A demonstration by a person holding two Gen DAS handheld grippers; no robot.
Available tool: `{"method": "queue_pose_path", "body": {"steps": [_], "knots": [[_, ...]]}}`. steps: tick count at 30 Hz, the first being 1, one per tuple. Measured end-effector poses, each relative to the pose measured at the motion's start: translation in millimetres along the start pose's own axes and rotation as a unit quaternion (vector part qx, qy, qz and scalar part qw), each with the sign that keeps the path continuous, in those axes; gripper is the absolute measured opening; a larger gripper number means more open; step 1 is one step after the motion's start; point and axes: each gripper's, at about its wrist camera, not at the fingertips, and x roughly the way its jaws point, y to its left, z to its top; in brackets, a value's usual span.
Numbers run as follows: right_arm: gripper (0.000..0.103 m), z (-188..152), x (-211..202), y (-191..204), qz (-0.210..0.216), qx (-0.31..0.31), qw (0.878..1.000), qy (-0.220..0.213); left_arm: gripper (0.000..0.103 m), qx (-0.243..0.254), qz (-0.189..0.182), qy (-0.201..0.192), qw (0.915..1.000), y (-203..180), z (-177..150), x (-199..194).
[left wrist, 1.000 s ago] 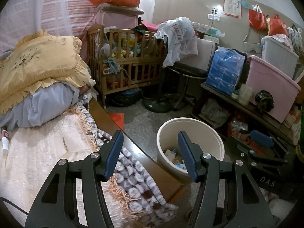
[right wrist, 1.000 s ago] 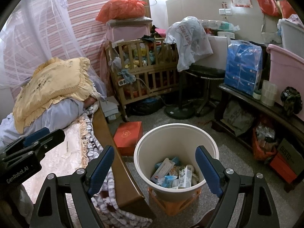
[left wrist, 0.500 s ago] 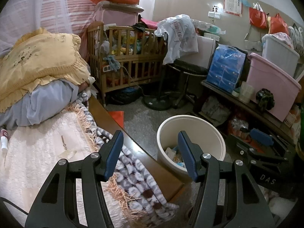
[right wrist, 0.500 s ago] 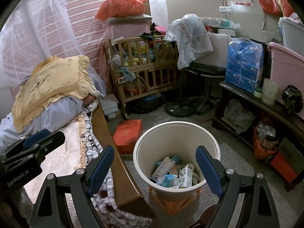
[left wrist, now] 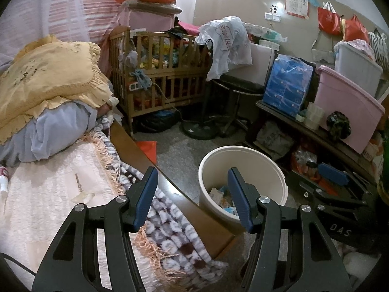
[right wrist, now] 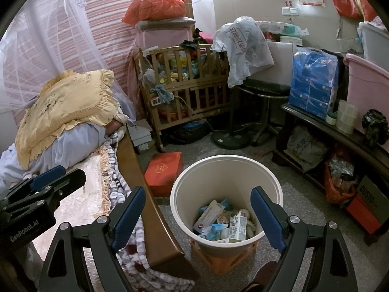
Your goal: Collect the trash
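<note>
A cream round trash bin stands on the floor beside the bed and holds cartons and wrappers. It also shows in the left wrist view. My right gripper is open and empty, hovering just above the bin's near rim. My left gripper is open and empty, above the bed's wooden edge, left of the bin. The left gripper also shows in the right wrist view at the far left. A small wrapper with a thin stick lies on the white bedcover.
A bed with a yellow pillow and patterned blanket is at left. A wooden crib, a stool, a red box on the floor, a low shelf with pink tub and blue packs crowd the room.
Both views have shifted only slightly; the scene has crept a little closer and lower. Both grippers stay open and empty.
</note>
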Motion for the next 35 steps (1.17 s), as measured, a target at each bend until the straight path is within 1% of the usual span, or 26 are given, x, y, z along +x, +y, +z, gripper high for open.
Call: {"method": "queue_pose_path", "body": {"steps": [16,35], "knots": [[0.087,-2,11,-4,-0.001,0.002,1.000,0.010,0.058,-0.001,-0.007,0.010,0.9999,-1,-2,8],[0.087,-1,16,2,-0.003,-0.002,1.000,0.023,0.058,-0.007,-0.012,0.023,0.9996,13,-5,14]]}}
